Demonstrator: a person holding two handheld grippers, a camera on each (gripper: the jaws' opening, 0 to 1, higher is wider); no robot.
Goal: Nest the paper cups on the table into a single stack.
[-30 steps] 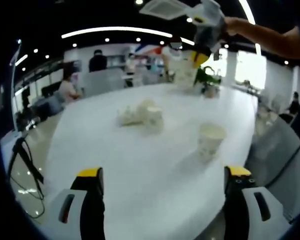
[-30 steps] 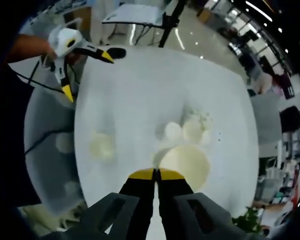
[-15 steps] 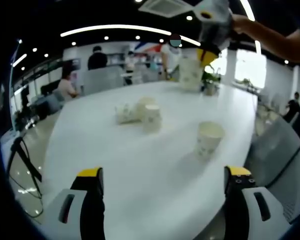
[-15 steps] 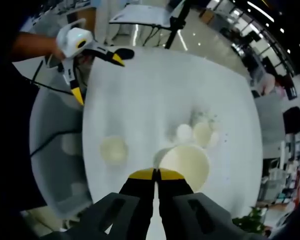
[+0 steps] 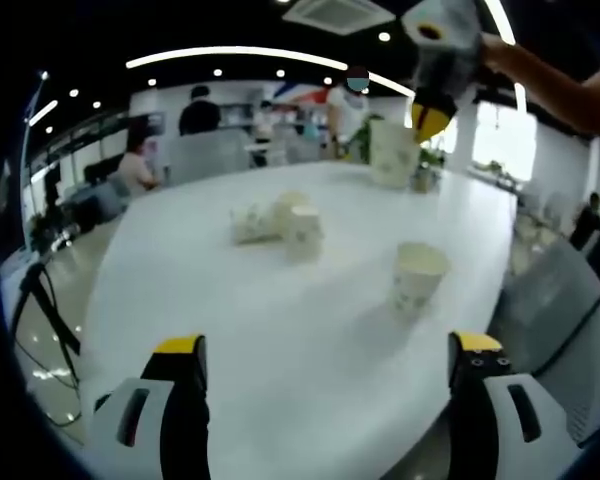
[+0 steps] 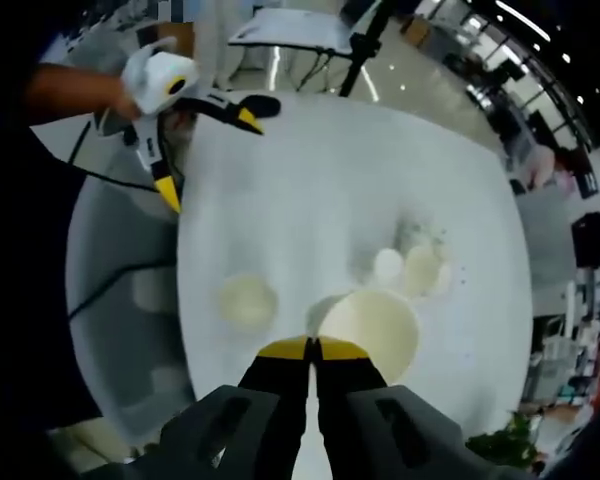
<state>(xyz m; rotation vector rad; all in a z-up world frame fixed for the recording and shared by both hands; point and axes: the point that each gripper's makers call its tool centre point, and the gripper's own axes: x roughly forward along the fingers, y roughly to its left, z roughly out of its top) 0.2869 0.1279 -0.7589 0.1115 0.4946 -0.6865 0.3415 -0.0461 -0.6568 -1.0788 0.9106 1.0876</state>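
In the left gripper view, the left gripper [image 5: 328,380] hangs low over the near edge of a white table [image 5: 230,330], its two yellow-tipped jaws spread wide with nothing between them. A paper cup [image 5: 417,279] stands upright on the table ahead and to the right. Farther back, near the middle, a second upright cup [image 5: 305,232] stands just beside a cup lying on its side [image 5: 248,224]. High at the upper right, the right gripper [image 5: 430,115] is held above the far end of the table, pinching a lifted cup [image 5: 392,153] by its rim. People sit and stand in the office beyond. In the right gripper view, looking straight down on the table [image 6: 310,180], the right gripper [image 6: 312,349] has its jaws pressed together on the rim of the lifted cup [image 6: 375,334], whose open mouth faces the camera. Below, the lone cup [image 6: 247,301] sits to the left, and the pair of cups [image 6: 412,270] lies just beyond the held one. The left gripper [image 6: 205,140] shows at the upper left, jaws apart, held by a hand [image 6: 130,95].
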